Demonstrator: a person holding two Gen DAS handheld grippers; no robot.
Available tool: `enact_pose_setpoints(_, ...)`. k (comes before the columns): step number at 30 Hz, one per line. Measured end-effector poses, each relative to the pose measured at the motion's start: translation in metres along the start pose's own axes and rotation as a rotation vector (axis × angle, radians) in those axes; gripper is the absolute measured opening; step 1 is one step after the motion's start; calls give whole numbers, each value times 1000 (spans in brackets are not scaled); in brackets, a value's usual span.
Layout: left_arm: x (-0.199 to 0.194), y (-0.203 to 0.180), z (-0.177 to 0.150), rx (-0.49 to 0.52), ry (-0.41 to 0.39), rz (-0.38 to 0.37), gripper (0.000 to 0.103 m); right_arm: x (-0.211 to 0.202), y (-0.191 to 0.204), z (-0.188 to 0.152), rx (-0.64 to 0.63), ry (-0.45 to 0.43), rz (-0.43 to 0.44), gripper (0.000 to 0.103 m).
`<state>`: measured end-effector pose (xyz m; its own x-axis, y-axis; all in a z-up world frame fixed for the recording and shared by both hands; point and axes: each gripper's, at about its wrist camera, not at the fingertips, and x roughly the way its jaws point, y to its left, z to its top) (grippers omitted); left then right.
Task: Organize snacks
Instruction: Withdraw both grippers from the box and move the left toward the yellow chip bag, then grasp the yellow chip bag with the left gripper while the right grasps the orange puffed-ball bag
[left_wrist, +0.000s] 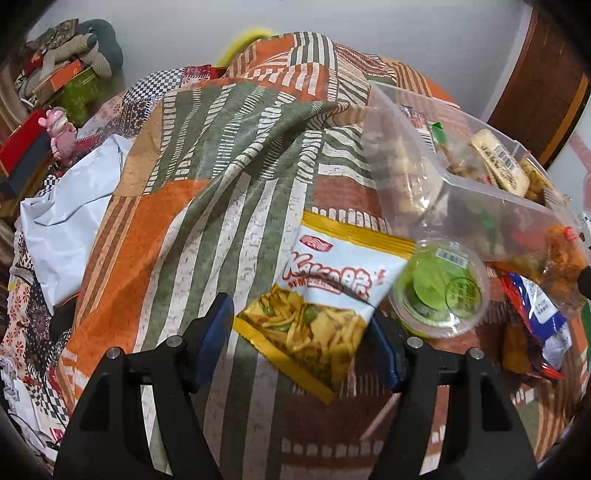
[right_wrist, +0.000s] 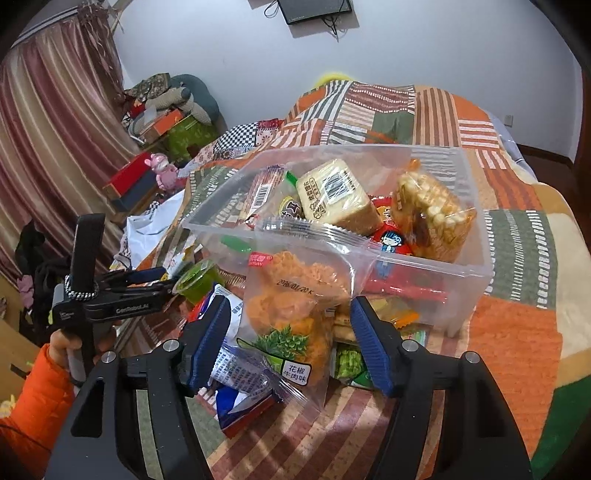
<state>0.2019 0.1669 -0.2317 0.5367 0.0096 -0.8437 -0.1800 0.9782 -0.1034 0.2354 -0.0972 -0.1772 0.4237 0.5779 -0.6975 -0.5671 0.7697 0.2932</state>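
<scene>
A clear plastic bin (right_wrist: 476, 254) full of snacks sits on the patchwork bedspread; it also shows in the left wrist view (left_wrist: 406, 147). My left gripper (left_wrist: 303, 332) is open, its blue pads on either side of a white and yellow chip bag (left_wrist: 325, 295) lying on the bed. A green jelly cup (left_wrist: 441, 291) lies right of that bag. My right gripper (right_wrist: 288, 332) is open around a clear bag of orange crisps (right_wrist: 291, 306) that leans on the bin's front wall. A blue and white packet (right_wrist: 240, 369) lies by the right gripper's left finger.
A green snack packet (right_wrist: 351, 365) lies in front of the bin. My left gripper (right_wrist: 122, 291) shows at the left of the right wrist view. A white plastic bag (left_wrist: 74, 210), a pink toy (left_wrist: 61, 136) and boxes lie at the bed's left side.
</scene>
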Motion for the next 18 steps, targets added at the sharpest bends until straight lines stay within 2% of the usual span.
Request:
enact_pose_setpoints(4,8,2,3,-17,4,-6,68,3,5,0,-16,-4,-15,74)
enact_pose_setpoints(8,10,4,5,-26,-9,-3,67,9,11,-2,-42,2,-33,74)
enact_pose_setpoints(10,9,4,4,-28,-18,-1,63,9,12,-2,-37,-1,-34,73)
enact_pose_setpoints(13,2,3,-1,-21,-28,-4,54,8,9,-1,-17,-6,-27,60)
enact_pose_setpoints(14,0,1,-2,-16,-28,-2,52,7,8,-1,-9,-5,-29,45)
enact_pose_setpoints(18,-8,-5,-8,9,-35,10,50,5,0,-1,19,-2,3,41)
